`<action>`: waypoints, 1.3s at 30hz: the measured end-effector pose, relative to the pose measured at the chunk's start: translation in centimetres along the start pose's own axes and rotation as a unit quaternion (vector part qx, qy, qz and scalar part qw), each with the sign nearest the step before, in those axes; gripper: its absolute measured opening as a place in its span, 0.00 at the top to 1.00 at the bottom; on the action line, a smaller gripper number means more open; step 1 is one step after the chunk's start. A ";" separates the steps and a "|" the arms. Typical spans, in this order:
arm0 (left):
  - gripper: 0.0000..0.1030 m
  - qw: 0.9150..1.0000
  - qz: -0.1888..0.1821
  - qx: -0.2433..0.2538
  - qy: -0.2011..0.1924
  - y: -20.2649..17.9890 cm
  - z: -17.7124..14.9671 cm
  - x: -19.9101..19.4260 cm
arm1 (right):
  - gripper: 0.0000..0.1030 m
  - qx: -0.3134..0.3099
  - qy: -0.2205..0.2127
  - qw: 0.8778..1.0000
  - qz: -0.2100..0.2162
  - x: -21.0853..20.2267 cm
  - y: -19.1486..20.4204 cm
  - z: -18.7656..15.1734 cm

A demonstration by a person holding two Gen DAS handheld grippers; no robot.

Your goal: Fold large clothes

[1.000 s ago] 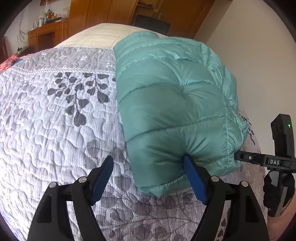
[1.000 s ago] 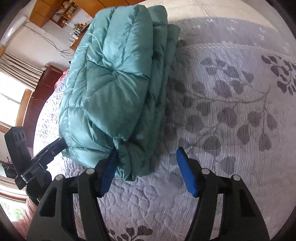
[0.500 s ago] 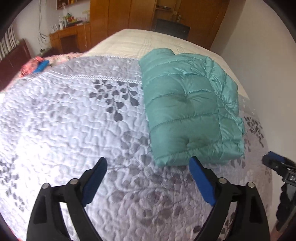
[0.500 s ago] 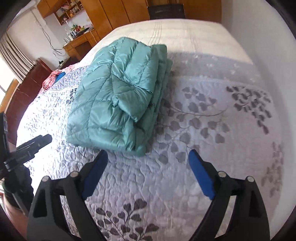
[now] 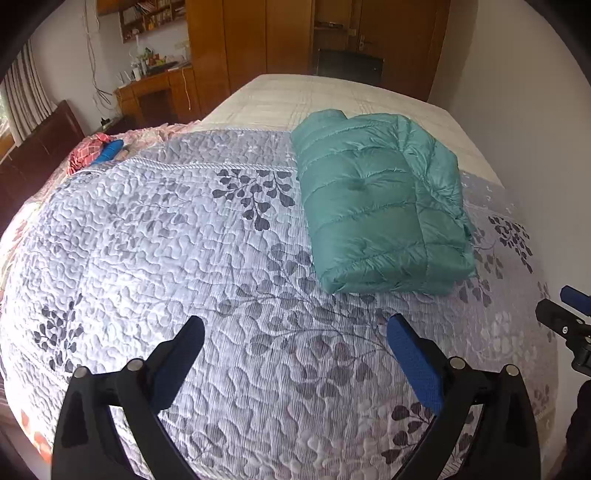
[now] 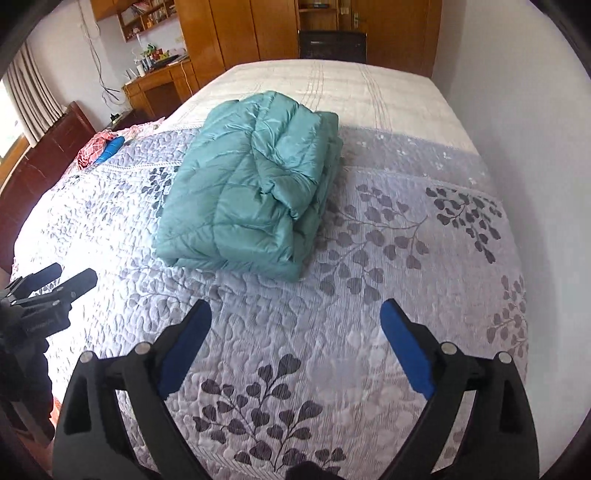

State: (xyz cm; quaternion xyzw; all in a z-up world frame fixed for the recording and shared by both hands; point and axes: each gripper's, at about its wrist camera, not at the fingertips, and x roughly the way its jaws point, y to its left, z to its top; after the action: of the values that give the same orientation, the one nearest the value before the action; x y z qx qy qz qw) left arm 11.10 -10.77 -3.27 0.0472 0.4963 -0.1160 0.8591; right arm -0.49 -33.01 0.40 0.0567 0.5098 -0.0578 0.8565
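The teal down jacket (image 6: 255, 192) looked fully folded. Nearest, the left gripper (image 5: 295, 354) and right gripper (image 6: 295, 332) hung empty, jaws just spread wide; beyond, the compact bundle lay on the quilted bedspread (image 5: 155, 266), nothing apparently left.

The folded teal puffer jacket (image 5: 376, 206) is glossy, slippery-looking quilted cloth. Under it, the grey leaf-print bedspread (image 5: 184, 240) is matt stitched cloth, finely ribbed. Beyond the jacket, the wardrobe (image 6: 236, 33) is smooth, faintly shiny wood.
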 end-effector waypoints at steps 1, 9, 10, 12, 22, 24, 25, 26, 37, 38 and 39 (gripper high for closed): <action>0.04 1.000 0.001 0.000 -0.002 0.0 -0.2 -0.6 | 0.11 0.001 -0.003 1.000 0.001 -0.5 0.1 -0.1; 0.04 1.000 -0.007 0.000 -0.023 0.0 -0.9 -3.7 | 0.11 0.006 -0.009 1.000 -0.002 -2.5 0.3 -0.8; 0.04 1.000 -0.007 0.000 -0.025 0.0 -1.0 -4.0 | 0.11 0.006 -0.009 1.000 -0.002 -2.6 0.3 -0.8; 0.04 1.000 -0.010 0.002 -0.029 0.0 -1.2 -4.6 | 0.11 0.009 -0.010 1.000 -0.003 -2.9 0.2 -1.0; 0.04 0.999 -0.010 0.000 -0.043 0.1 -1.7 -6.1 | 0.11 0.013 -0.013 1.000 -0.003 -3.7 0.3 -1.3; 0.04 0.999 -0.009 -0.002 -0.044 0.3 -1.7 -6.1 | 0.11 0.013 -0.013 1.000 -0.004 -3.7 0.4 -1.3; 0.04 0.999 -0.009 -0.003 -0.044 0.3 -1.7 -6.1 | 0.11 0.013 -0.013 1.000 -0.004 -3.7 0.4 -1.3; 0.04 0.999 -0.008 -0.003 -0.045 0.3 -1.7 -6.2 | 0.11 0.013 -0.013 1.000 -0.004 -3.8 0.4 -1.4; 0.04 0.999 -0.006 0.003 -0.047 0.2 -1.8 -6.5 | 0.11 0.015 -0.014 1.000 -0.004 -4.0 0.4 -1.5; 0.04 0.999 -0.006 0.003 -0.047 0.2 -1.8 -6.5 | 0.11 0.015 -0.014 1.000 -0.004 -4.0 0.4 -1.5; 0.04 0.999 -0.007 0.003 -0.048 0.2 -1.8 -6.5 | 0.11 0.015 -0.014 1.000 -0.003 -4.0 0.4 -1.5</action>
State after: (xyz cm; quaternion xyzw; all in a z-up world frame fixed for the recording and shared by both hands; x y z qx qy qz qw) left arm 6.53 -9.19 1.46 0.0404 0.4548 -0.1253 0.8808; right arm -3.66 -32.21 3.25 0.0670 0.4972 -0.0691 0.8623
